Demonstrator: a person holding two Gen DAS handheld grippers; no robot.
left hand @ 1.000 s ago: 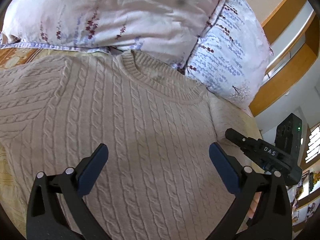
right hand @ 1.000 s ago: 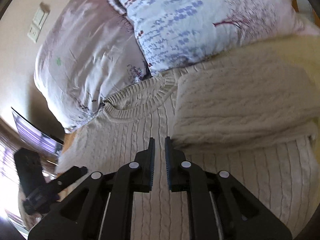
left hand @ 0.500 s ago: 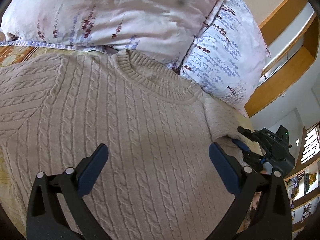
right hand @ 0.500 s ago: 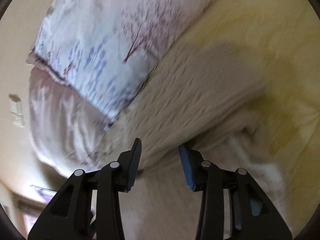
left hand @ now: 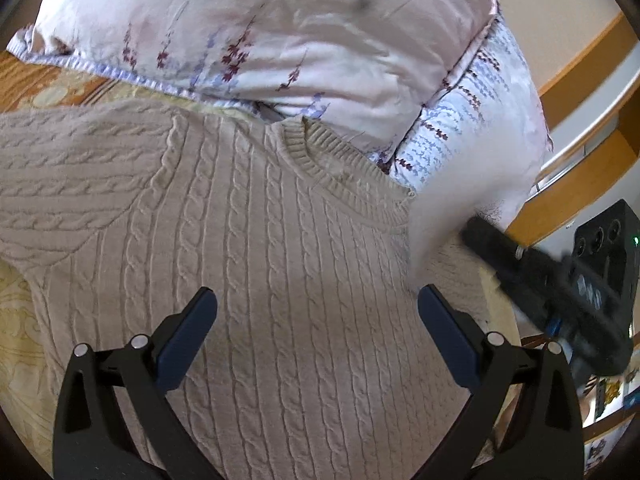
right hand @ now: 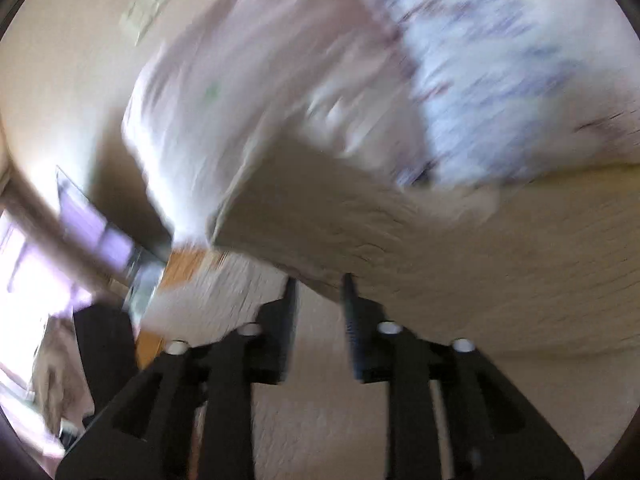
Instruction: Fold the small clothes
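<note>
A beige cable-knit sweater (left hand: 280, 264) lies flat on the bed, collar toward the pillows. My left gripper (left hand: 316, 320) is open and hovers over the sweater's chest, holding nothing. My right gripper (right hand: 318, 292) is shut on the edge of the sweater's right side (right hand: 400, 240), which hangs lifted above the sweater's body; this view is blurred by motion. In the left wrist view the right gripper (left hand: 532, 268) shows at the right edge, beside the raised, blurred fabric (left hand: 436, 220).
Two floral pillows (left hand: 280, 40) (left hand: 480, 128) lie just behind the collar. A yellow patterned bedsheet (left hand: 20, 320) shows at the left. A wooden headboard frame (left hand: 580, 176) is at the right. A light switch (right hand: 154, 0) is on the wall.
My right gripper, partly open half a second ago, has closed on the sweater's right edge and lifted it toward the middle. My left gripper has stayed open over the chest.
</note>
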